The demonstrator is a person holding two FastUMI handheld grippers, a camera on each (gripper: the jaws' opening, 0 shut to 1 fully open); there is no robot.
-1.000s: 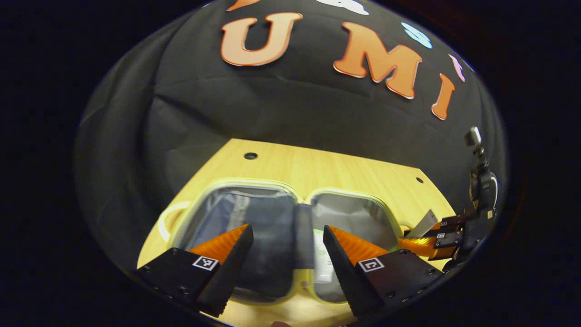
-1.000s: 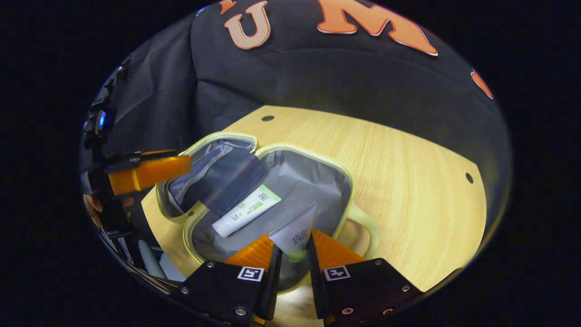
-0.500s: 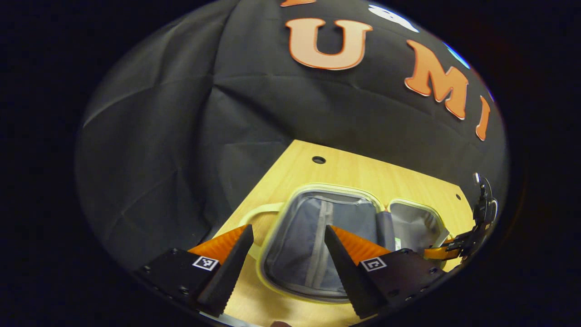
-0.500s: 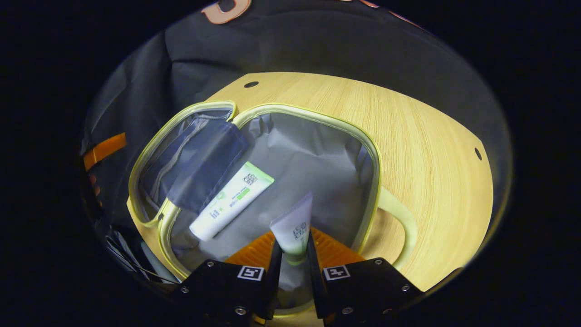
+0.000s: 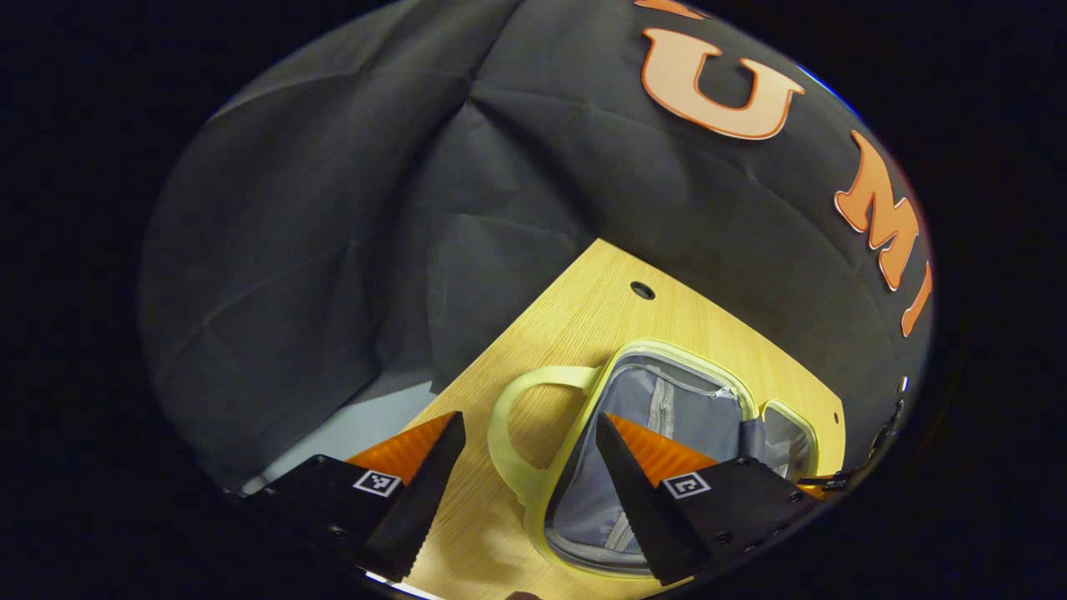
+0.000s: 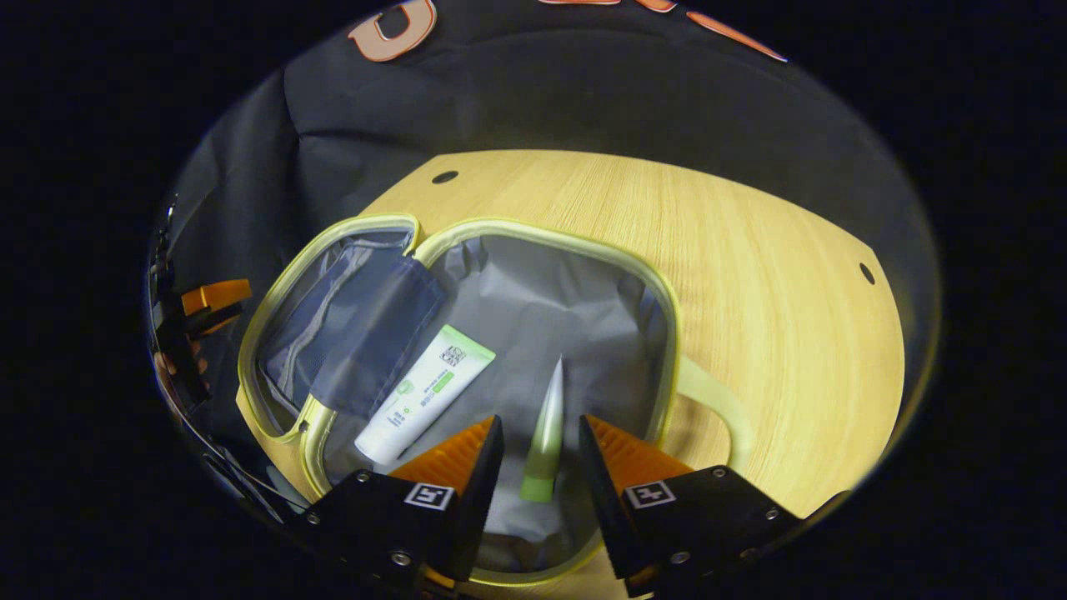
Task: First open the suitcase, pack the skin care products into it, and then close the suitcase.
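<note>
In the left gripper view, your left gripper (image 5: 527,483) hangs spread and empty over the pale-yellow loop handle (image 5: 513,425) of the open grey-lined, yellow-rimmed suitcase (image 5: 658,433) on the light wooden table (image 5: 583,325).

In the right gripper view, your right gripper (image 6: 538,479) is released, fingers apart. The slim white tube with the green cap (image 6: 546,433) lies between them, untouched, inside the suitcase (image 6: 550,300) beside the white-and-green tube (image 6: 423,394).

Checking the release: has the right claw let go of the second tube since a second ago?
Yes. The right claw opened; the tube lies loose in the suitcase.
</note>
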